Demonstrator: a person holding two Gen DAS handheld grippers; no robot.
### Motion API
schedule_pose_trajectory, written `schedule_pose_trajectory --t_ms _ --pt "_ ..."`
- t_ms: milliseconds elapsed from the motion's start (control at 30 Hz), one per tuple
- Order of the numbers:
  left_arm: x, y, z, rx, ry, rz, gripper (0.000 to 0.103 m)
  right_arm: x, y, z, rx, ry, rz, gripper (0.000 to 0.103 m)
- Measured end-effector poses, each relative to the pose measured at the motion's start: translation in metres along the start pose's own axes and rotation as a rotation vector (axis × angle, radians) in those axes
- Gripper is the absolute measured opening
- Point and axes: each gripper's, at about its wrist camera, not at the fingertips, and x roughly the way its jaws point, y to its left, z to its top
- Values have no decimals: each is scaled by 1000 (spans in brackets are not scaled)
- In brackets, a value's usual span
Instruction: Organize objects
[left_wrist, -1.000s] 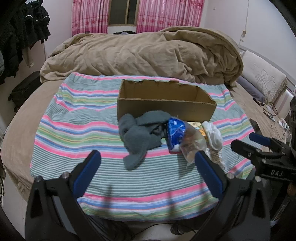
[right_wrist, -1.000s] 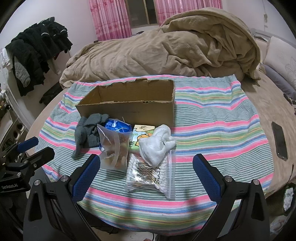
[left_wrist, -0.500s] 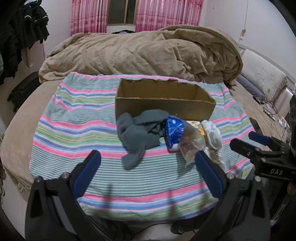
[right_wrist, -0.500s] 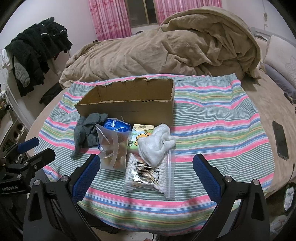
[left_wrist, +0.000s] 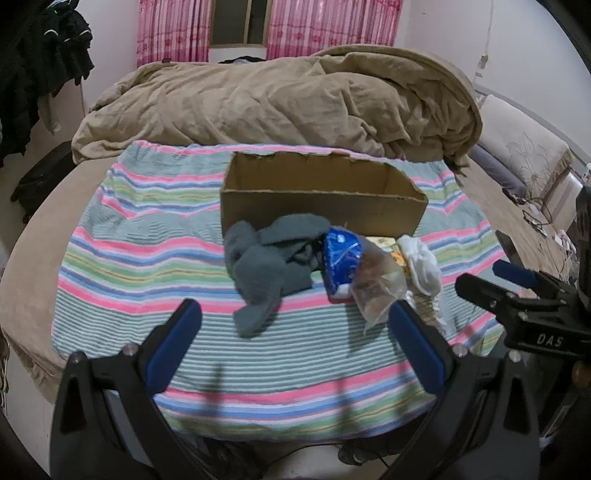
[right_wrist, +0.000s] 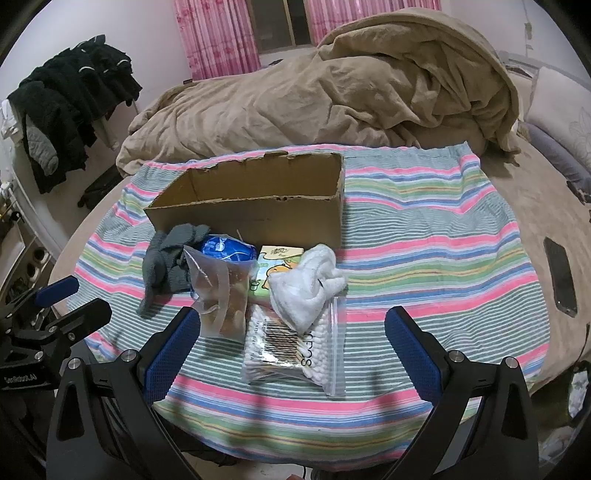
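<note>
While both grippers have only crept a touch nearer over the last second, nothing is grasped: left gripper (left_wrist: 293, 326) and right gripper (right_wrist: 291, 334) hang low in frame, jaws apart. Mid-frame on the striped bedspread (right_wrist: 424, 258) lie one clear bag of cotton swabs (right_wrist: 291, 347), one crumpled white sock (right_wrist: 306, 282), one clear snack pouch (right_wrist: 219, 295), one yellow-green tissue pack (right_wrist: 273, 266), one blue packet (right_wrist: 227, 249), one grey sock bundle (right_wrist: 166, 258); beyond, one open brown cardboard box (right_wrist: 258, 199) waits unfilled, as far as I can see.

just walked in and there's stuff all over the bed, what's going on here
A person holds a two-finger gripper in each hand over a striped blanket on the bed. Both the left gripper and right gripper are open and hold nothing. A small pile sits in front of an open cardboard box: grey socks, a blue packet, a clear snack bag, a white sock and a bag of cotton swabs. Nothing shows inside the box.
</note>
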Motion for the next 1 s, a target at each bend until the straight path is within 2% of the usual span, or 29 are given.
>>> schedule_pose_trajectory --t_ms 567,700,767,1000 --pt "34 -35 5 64 40 -67 101 21 -31 7 53 18 -7 102" --pt "51 -41 6 81 68 -76 92 30 -35 9 57 24 15 102" --pt "62 -45 5 90 83 -82 90 36 -37 11 61 30 27 97" --pt "83 -56 4 129 100 -128 84 61 -36 15 50 55 73 91"
